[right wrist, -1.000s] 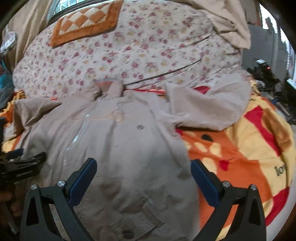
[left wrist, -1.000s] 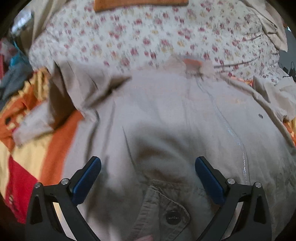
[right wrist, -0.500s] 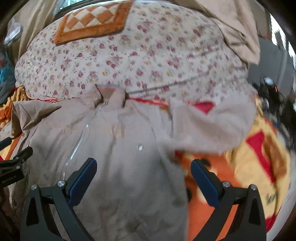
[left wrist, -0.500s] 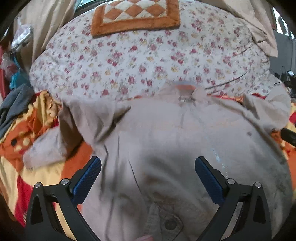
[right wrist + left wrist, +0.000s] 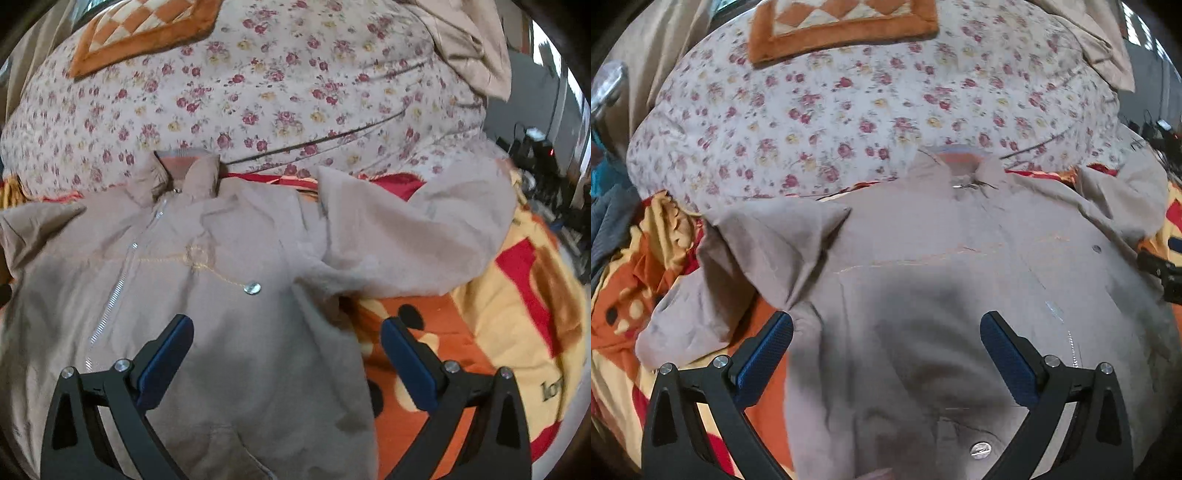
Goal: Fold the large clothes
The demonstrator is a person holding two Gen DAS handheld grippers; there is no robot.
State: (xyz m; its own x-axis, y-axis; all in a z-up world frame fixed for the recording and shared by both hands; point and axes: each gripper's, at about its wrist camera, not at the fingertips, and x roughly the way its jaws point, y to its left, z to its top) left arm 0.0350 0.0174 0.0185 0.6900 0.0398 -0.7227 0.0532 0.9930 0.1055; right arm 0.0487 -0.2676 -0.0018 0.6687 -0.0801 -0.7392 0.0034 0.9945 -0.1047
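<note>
A beige zip-front jacket [image 5: 923, 258] lies face up on the bed, collar toward the pillow, and also shows in the right wrist view [image 5: 207, 295]. Its left sleeve [image 5: 746, 266] is crumpled beside the body. Its right sleeve [image 5: 406, 240] lies spread out to the side. My left gripper [image 5: 886, 343] is open and empty above the jacket's lower left front. My right gripper [image 5: 286, 343] is open and empty above the jacket's right side edge. A tip of the right gripper shows at the far right of the left wrist view [image 5: 1160, 273].
A large floral pillow [image 5: 849, 110] with an orange checked mat [image 5: 842, 26] lies behind the collar. An orange, yellow and red blanket [image 5: 498, 314] covers the bed. Dark gear and cables [image 5: 546, 155] stand at the far right. Grey and teal cloth [image 5: 609, 221] lies at far left.
Both grippers have drawn up the jacket toward the collar: the hem pocket has slid out of view and more of the pillow shows. Both stay open and empty.
</note>
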